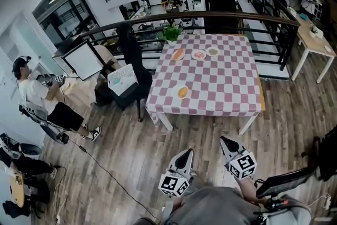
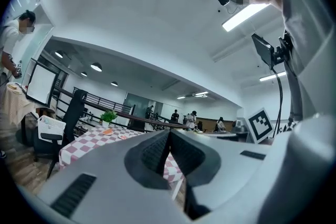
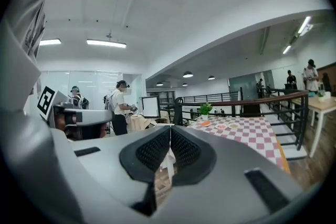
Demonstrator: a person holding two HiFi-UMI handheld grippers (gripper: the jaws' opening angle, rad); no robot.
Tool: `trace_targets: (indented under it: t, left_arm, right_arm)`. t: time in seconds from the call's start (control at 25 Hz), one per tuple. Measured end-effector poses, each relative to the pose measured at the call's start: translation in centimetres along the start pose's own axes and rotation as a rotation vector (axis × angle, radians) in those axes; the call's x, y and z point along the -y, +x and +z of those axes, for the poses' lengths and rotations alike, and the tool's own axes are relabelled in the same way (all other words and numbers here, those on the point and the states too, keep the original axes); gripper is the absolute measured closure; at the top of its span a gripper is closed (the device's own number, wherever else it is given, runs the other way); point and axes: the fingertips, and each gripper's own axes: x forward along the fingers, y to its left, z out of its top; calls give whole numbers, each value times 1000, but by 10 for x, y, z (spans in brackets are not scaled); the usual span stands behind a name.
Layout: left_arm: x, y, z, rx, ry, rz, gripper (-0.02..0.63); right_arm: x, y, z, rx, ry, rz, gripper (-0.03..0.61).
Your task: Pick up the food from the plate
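Both tongs sit closest, low in the head view, and both are pressed together on nothing: left tongs [image 1: 186, 152] and right tongs [image 1: 225, 139], the pads meeting in a closed seam in each gripper view. The target lies well apart from them, across wooden floor [image 1: 131, 160]. The counter [image 1: 226, 87], under a pink checked cloth, carries a near plate [image 1: 177, 96] toward its front left edge with an orange-brown piece of food [image 1: 182, 92] on it. Three far plates [image 1: 192, 55] stand in a row near a potted plant [image 1: 171, 33] at the back edge. I cannot tell from here what the food is, nor whether it is soft or firm. Judgement: the step in hand is the approach, with no grasp begun. Procedure as I see it: walk up to the front edge and stop square to the near plate, clear of the black chair [image 1: 131, 63] at the counter's left side. Spread one pair of tongs before lowering, not at the last instant over the plate. The near plate sits left of centre, so the left tongs look the natural choice, and the right tongs can wait ready to steady the rim if the plate slides on the cloth. Come down from above with a pad on either side of the food and the tips just short of the plate surface, close gently until it holds, then lift straight up. Risks noted: crushing something soft, or catching the rim and dragging plate and cloth.
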Motion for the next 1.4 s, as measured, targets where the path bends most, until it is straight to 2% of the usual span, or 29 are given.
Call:
trace_targets:
  t: [0.12,0.28,0.44,0.56,0.72,0.92,1.12,1.28,1.4]
  left_arm:
    - [-50,10,25,21,10,1,603]
    - [-108,29,43,48,33,-17,603]
    - [-153,43,39,23,29,-12,603]
    - [-164,53,33,22,-4,-18,603]
    - [-173,69,18,-3,-54,-16,603]
    - [-176,104,19,-23,-43,-31,603]
    - [-196,159,21,-61,-42,1,603]
    - [-214,229,22,-106,21,-31,603]
    - [-231,281,31,-115,46,-29,603]
  right_arm:
    - [-7,51,24,18,-20,7,563]
    - [-8,99,61,52,-105,-4,563]
    - [10,118,59,24,-57,-73,563]
    - [26,124,37,-30,-57,-114,563]
    - [45,139,8,-78,-6,-138,563]
    - [80,191,-2,-91,42,-109,563]
    - [115,258,30,-25,31,-25,563]
    - [155,304,57,57,0,16,563]
    - [184,326,68,77,-3,36,563]
